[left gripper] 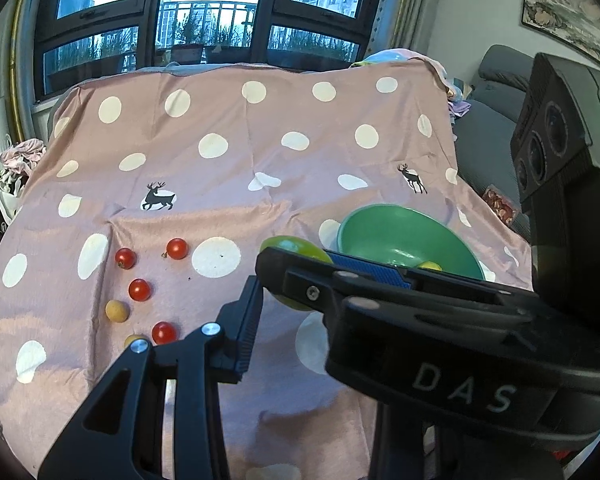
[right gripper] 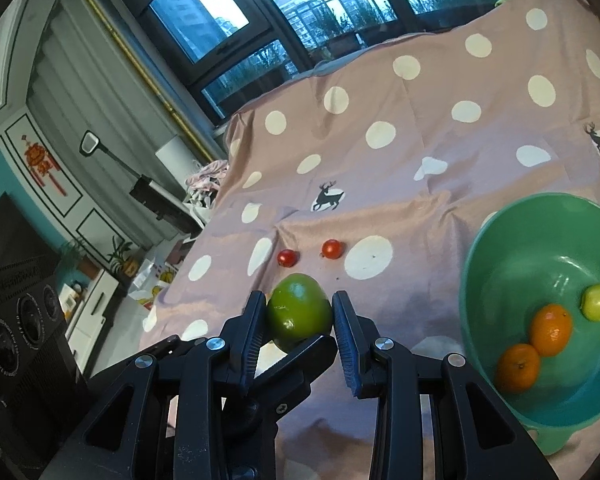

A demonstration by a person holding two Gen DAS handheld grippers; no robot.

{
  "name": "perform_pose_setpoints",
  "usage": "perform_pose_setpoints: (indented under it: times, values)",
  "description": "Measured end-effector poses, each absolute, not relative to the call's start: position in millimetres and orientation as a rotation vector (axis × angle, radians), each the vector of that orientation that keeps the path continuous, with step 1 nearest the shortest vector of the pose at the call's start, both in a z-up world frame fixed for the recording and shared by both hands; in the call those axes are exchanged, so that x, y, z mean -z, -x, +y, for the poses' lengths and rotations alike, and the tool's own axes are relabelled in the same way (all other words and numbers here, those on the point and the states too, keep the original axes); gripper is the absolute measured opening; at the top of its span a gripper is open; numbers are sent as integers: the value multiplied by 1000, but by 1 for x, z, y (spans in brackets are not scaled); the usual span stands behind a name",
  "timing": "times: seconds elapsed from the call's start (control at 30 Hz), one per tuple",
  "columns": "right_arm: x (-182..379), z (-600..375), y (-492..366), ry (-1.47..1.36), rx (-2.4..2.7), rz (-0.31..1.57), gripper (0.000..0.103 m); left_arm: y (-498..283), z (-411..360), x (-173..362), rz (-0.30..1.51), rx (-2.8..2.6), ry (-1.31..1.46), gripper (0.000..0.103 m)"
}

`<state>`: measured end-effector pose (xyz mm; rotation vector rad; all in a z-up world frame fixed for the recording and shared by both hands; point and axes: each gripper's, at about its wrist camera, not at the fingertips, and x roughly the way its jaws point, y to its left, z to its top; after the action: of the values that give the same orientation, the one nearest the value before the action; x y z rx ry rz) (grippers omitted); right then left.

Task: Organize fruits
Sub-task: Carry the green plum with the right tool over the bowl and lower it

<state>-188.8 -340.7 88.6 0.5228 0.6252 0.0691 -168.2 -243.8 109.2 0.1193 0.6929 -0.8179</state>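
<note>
My right gripper (right gripper: 299, 312) is shut on a green lime (right gripper: 298, 311), held above the pink spotted cloth (right gripper: 380, 168), left of the green bowl (right gripper: 500, 240). The bowl holds two oranges (right gripper: 550, 330) and a small yellow-green fruit (right gripper: 598, 302). In the left wrist view the right gripper crosses in front, and the lime (left gripper: 296, 246) shows behind its finger, beside the bowl (left gripper: 404, 236). Of my left gripper only the left finger (left gripper: 246, 328) shows; the other is hidden. Several cherry tomatoes (left gripper: 177, 248) and two yellowish fruits (left gripper: 117, 311) lie on the cloth at left.
Two cherry tomatoes (right gripper: 331, 249) lie beyond the lime in the right wrist view. A grey sofa (left gripper: 488, 128) stands to the right of the table, clothes (left gripper: 22, 156) at the left. Windows are behind the table's far edge.
</note>
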Motion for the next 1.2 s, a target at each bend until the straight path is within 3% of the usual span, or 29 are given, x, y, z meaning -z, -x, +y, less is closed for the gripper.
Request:
perform_pose_setpoints:
  times: [1.2]
  values:
    - [-85,-408,223,-623,116,562,37,186,-320,-108,693,988,-214,35]
